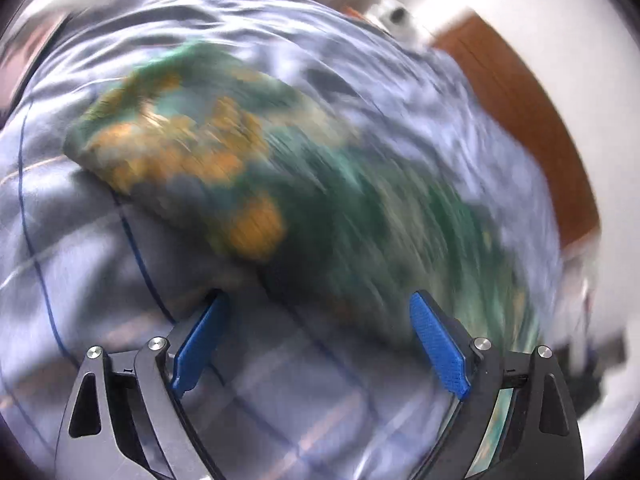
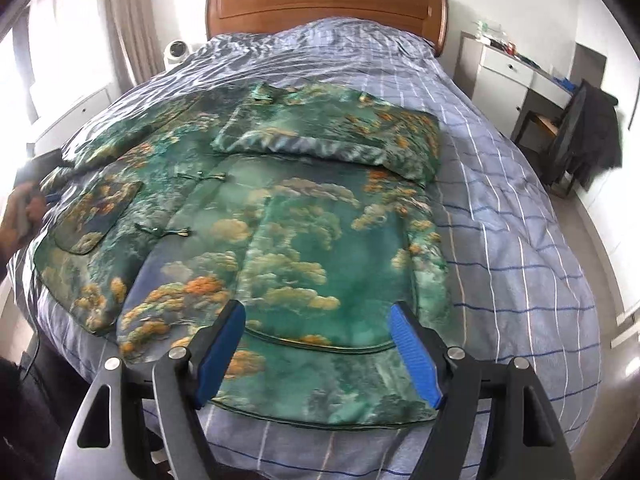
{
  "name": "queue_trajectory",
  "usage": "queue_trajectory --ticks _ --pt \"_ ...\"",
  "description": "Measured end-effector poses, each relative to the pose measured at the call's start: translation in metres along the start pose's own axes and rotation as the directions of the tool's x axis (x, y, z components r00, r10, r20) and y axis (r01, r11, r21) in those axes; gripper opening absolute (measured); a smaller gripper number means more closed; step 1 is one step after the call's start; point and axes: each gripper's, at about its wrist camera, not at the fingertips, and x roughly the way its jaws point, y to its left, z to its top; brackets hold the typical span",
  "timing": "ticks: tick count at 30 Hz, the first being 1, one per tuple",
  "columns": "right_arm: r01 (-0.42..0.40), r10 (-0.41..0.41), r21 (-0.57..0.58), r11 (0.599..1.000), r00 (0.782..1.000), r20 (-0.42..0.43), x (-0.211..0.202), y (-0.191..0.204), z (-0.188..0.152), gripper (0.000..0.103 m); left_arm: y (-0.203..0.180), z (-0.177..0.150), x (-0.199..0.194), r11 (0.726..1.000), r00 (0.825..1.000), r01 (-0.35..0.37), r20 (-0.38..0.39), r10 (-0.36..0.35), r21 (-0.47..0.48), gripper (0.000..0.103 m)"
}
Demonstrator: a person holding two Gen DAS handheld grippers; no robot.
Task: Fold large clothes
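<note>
Left gripper [image 1: 318, 312] wide open, empty; right gripper [image 2: 318, 322] open, empty, above green jacket [image 2: 280, 220].

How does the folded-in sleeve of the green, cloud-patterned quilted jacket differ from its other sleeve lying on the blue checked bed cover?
In the right wrist view, the folded-in sleeve lies across the chest of the green, cloud-patterned quilted jacket; the other sleeve stretches outward, away from the body. The folded-in sleeve rests on jacket fabric; the other sleeve rests on the blue checked bed cover. Both share the green and orange print.
</note>
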Motion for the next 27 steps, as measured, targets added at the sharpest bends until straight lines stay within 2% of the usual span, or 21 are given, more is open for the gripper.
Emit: queue_trajectory --ticks 3,5,6,7,9,10,13,15,17,21,22,24,27 --pt "-0.003 0.003 -0.029 1.000 1.000 0.001 -0.004 0.008 0.000 0.077 0.006 0.019 0.003 0.996 0.998 0.018 0.054 -0.013 -0.083 0.092" --pt "-0.004 0.004 -0.029 1.000 1.000 0.003 -0.005 0.010 -0.002 0.077 0.004 0.029 0.005 0.995 0.997 0.010 0.076 -0.002 -0.098 0.084" --pt "-0.006 0.006 -0.021 1.000 1.000 -0.004 -0.004 0.010 -0.003 0.077 0.003 0.032 0.008 0.995 0.997 -0.006 0.080 0.014 -0.096 0.066" --pt "-0.009 0.009 -0.012 1.000 1.000 -0.016 -0.002 0.010 -0.003 0.077 0.001 0.034 0.011 0.996 0.996 -0.041 0.074 0.047 -0.082 0.039" --pt "-0.022 0.022 0.001 1.000 0.999 -0.035 0.002 0.009 -0.004 0.077 -0.002 0.037 0.013 0.993 0.992 -0.110 0.055 0.112 -0.032 0.017" --pt "-0.022 0.022 0.002 1.000 0.999 -0.031 0.001 0.010 -0.004 0.077 -0.006 0.035 0.009 0.992 0.990 -0.127 0.060 0.127 -0.011 0.013" --pt "-0.015 0.015 -0.005 1.000 1.000 -0.002 -0.003 0.010 -0.005 0.077 -0.028 0.030 -0.007 0.980 0.978 -0.189 0.098 0.181 0.069 0.011" --pt "-0.013 0.013 -0.004 1.000 1.000 0.008 -0.005 0.009 -0.007 0.077 -0.054 0.024 -0.022 0.955 0.963 -0.244 0.158 0.219 0.167 0.010" --pt "-0.013 0.013 0.005 1.000 1.000 0.017 -0.006 0.006 -0.008 0.077 -0.090 0.014 -0.039 0.911 0.945 -0.291 0.234 0.228 0.291 0.010" --pt "-0.012 0.011 0.057 0.998 1.000 0.026 -0.006 -0.006 -0.010 0.077 -0.160 -0.014 -0.067 0.795 0.929 -0.308 0.345 0.133 0.524 0.010" --pt "-0.012 0.010 0.073 0.997 1.000 0.025 -0.005 -0.009 -0.011 0.077 -0.182 -0.027 -0.075 0.743 0.925 -0.310 0.369 0.091 0.593 0.010" --pt "-0.013 0.011 0.097 0.995 1.000 0.029 -0.006 -0.013 -0.011 0.077 -0.211 -0.048 -0.085 0.670 0.920 -0.307 0.390 0.029 0.676 0.010" --pt "-0.009 0.004 0.108 0.994 0.999 0.044 -0.010 -0.016 -0.013 0.077 -0.252 -0.090 -0.096 0.542 0.916 -0.295 0.395 -0.074 0.787 0.010"
